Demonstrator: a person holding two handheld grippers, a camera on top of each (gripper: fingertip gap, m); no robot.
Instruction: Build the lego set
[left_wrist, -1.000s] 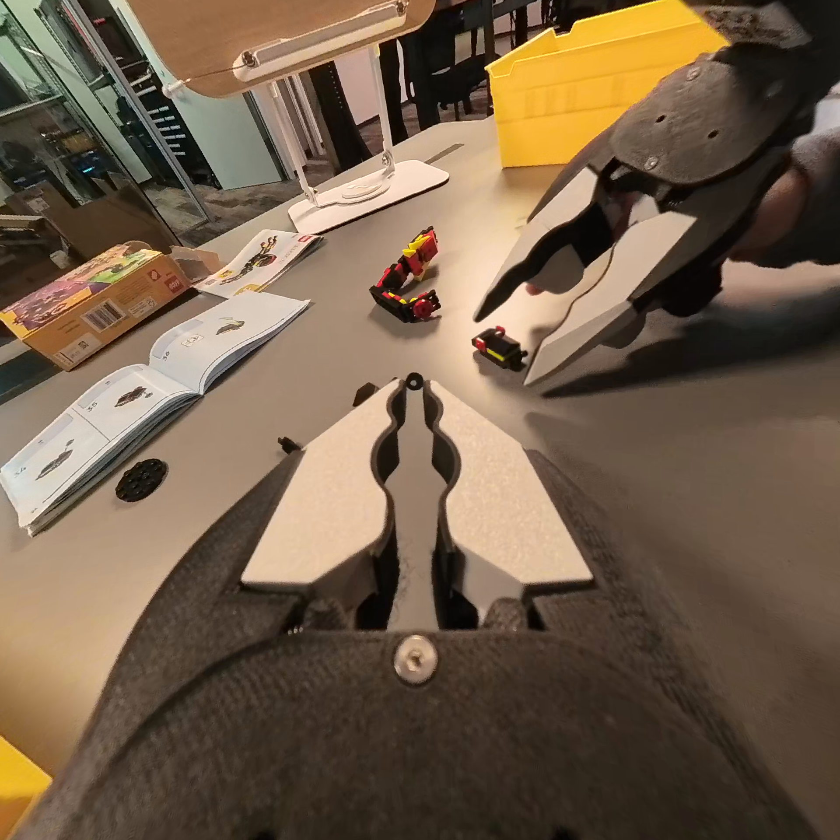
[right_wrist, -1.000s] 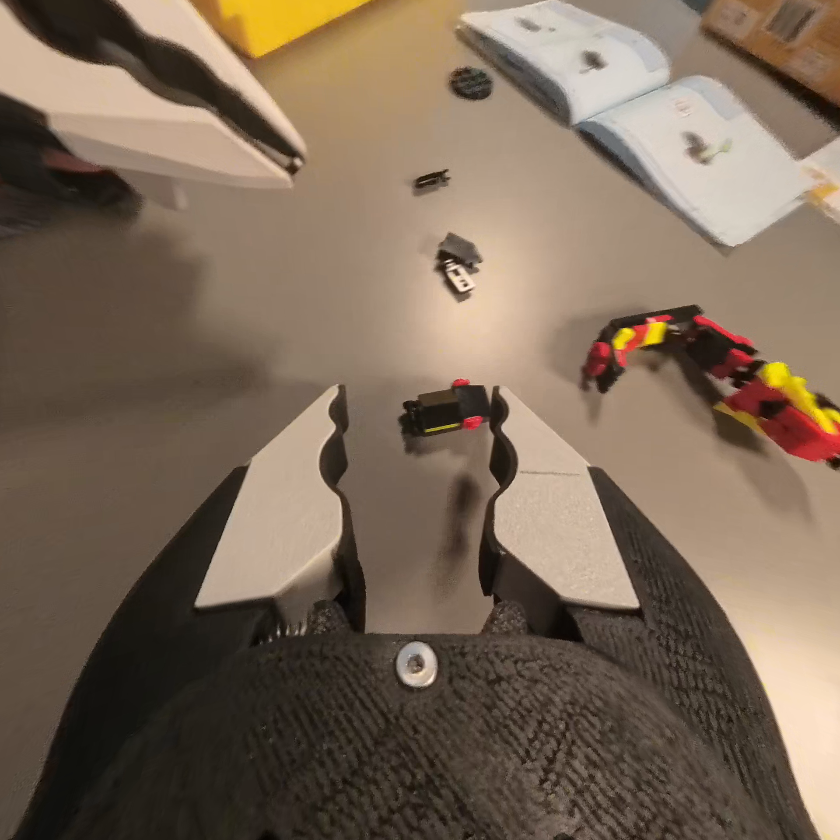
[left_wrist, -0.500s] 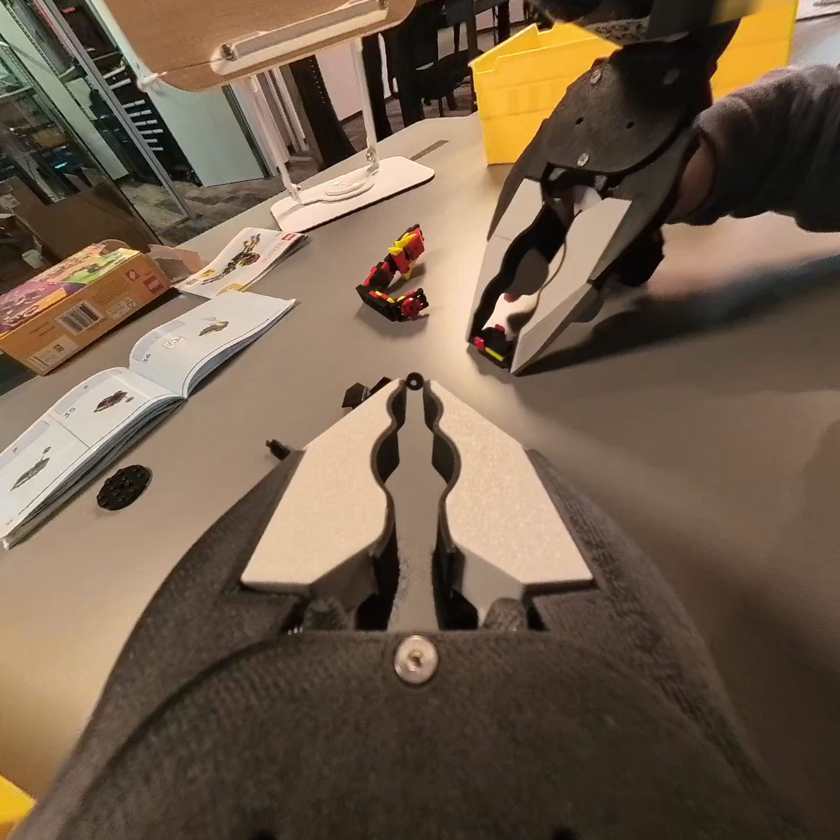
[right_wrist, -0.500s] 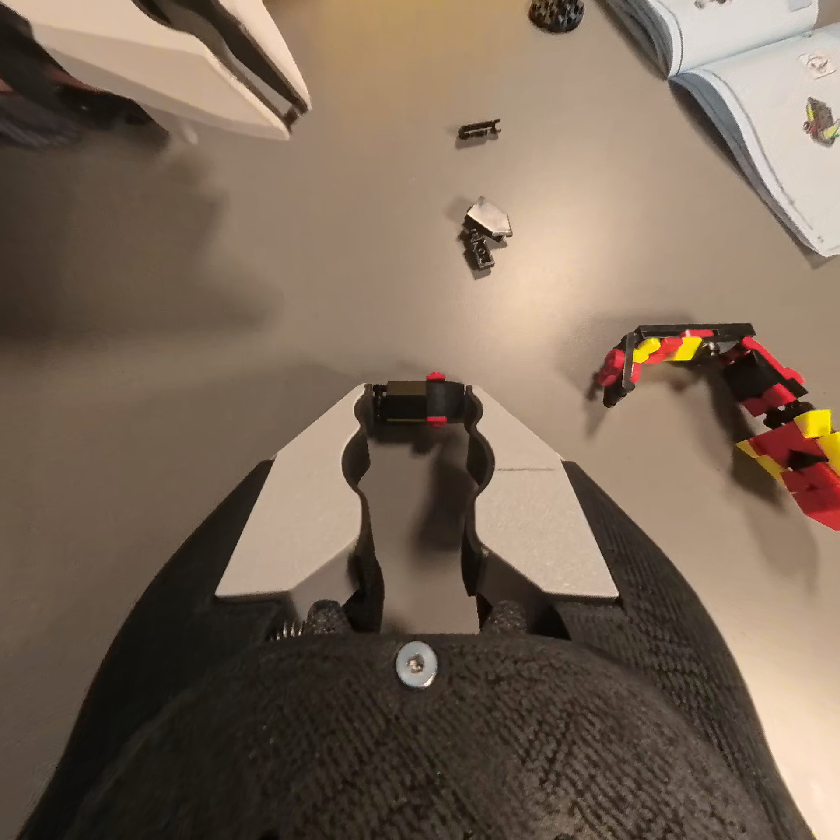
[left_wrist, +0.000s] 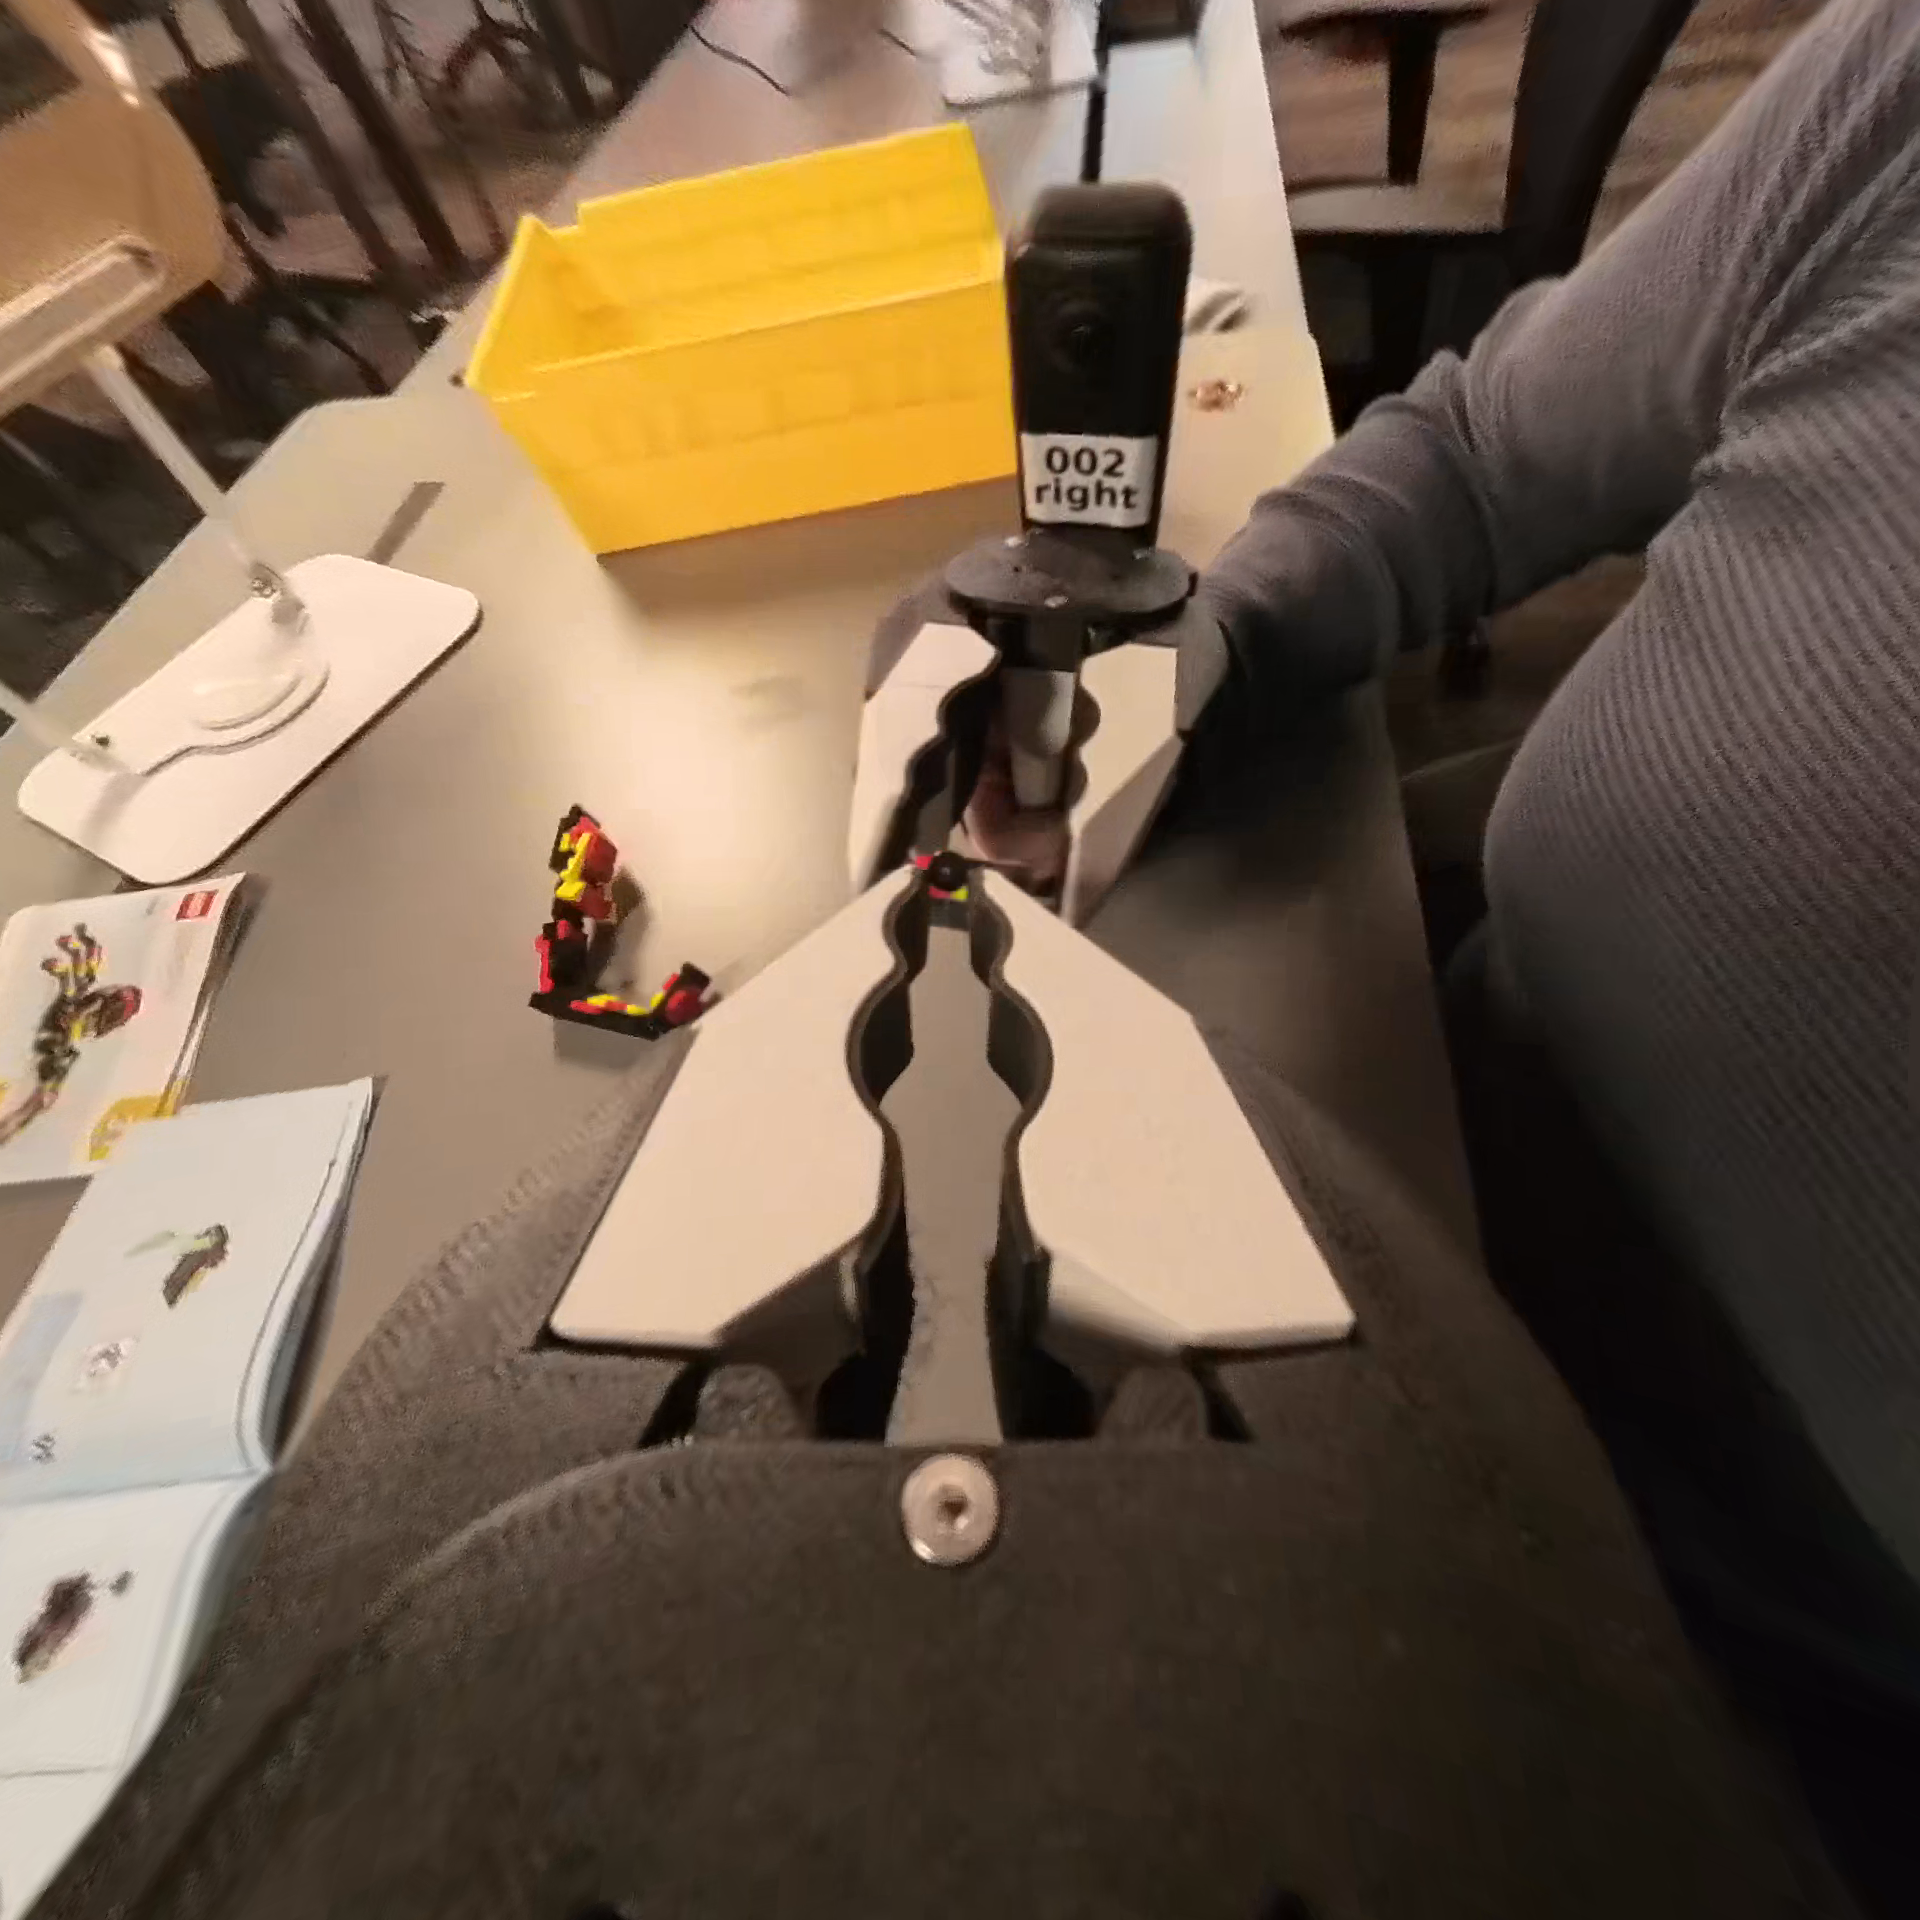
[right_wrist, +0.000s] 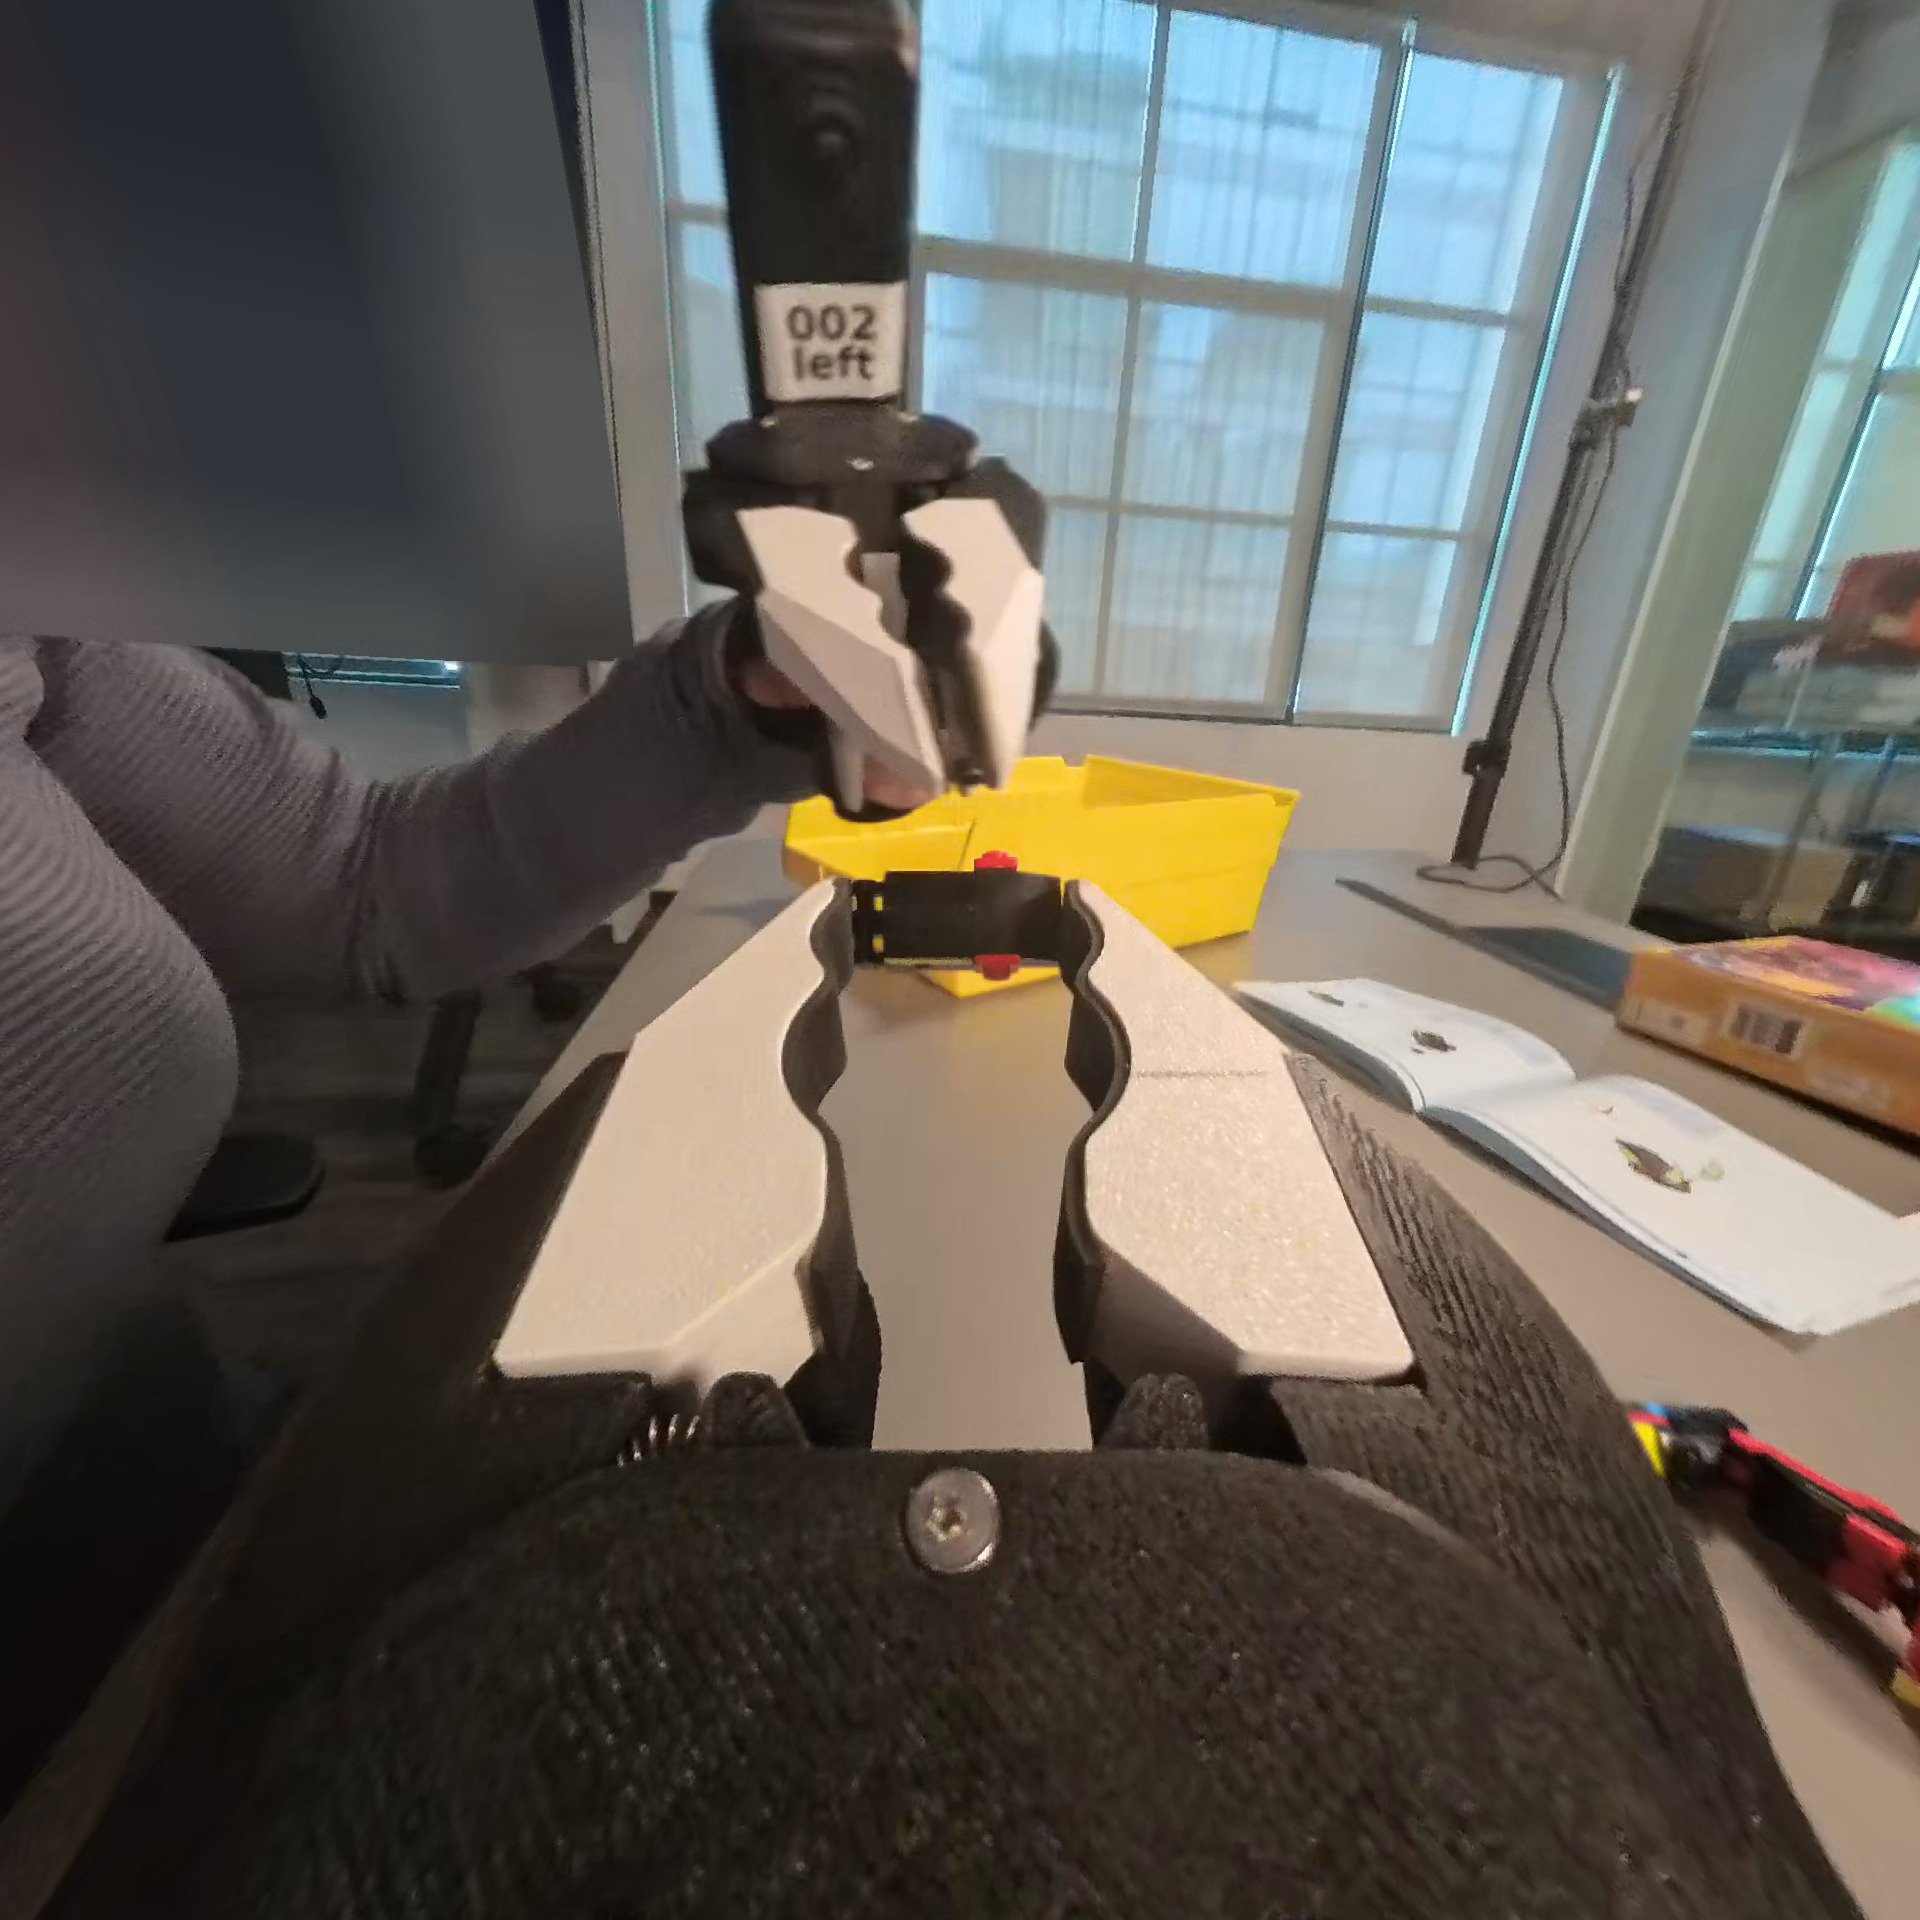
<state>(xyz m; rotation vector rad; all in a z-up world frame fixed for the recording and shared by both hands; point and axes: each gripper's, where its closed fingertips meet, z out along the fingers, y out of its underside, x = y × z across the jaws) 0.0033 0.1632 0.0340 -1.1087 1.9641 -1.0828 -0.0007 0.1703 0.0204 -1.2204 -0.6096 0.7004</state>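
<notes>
Grippers face each other tip to tip above the table (left_wrist: 665, 665).

Small lego piece (right_wrist: 961, 917) sits between the right gripper (right_wrist: 956, 920) fingertips, the left gripper (right_wrist: 951, 779) just beyond and above it. On the table in the left wrist view: partial lego model (left_wrist: 597, 951) left of the grippers, bin (left_wrist: 748, 353) behind it, lamp base (left_wrist: 249, 707) farther left, booklets (left_wrist: 177, 1278) at near left.

- A smooth grey table top (right_wrist: 1382, 914) fills the foreground.
- A large multi-pane window with white bars (right_wrist: 1236, 343) spans the back wall, letting in pale daylight.
- A black pole stand with a hanging cable (right_wrist: 1527, 644) rises near the window.
- A white flat-based lamp stand (left_wrist: 249, 707) sits on the table.
- Dark chairs (left_wrist: 312, 135) stand beyond the table.
</notes>
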